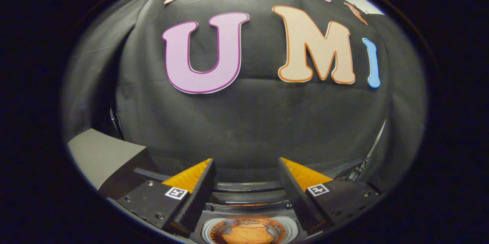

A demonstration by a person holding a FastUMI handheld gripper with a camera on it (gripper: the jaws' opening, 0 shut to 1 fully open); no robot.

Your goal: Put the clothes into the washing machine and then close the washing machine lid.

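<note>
While the gripper [246,165] hangs up over the machine, its two fingers are spread wide with nothing between them, just open air and the black cloth wall [252,122] beyond. So yeah, empty tongs, not touching anything as far as I can see.

Down below, between the finger bases, you can look straight into the washing machine [248,198]. Its round drum [209,229] is open to view, ribbed pale ring around the rim, and there's an orange piece of clothing [248,234] lying bunched inside it. Only part of the drum shows, since the finger bodies cut off both sides, so I can't tell how much else is in there. Behind the drum opening runs a dark curved edge [244,186], which I'd guess is the back of the machine's top or the raised lid, but honestly I can't tell which from here.

Off to the left of the fingers there's a grey slanted panel [101,156], flat and plain, sitting close by the machine. On the right side some dark cables or a thin frame [361,169] poke up against the cloth, too murky to make out properly.

The cloth wall stands right behind the machine, close.
</note>
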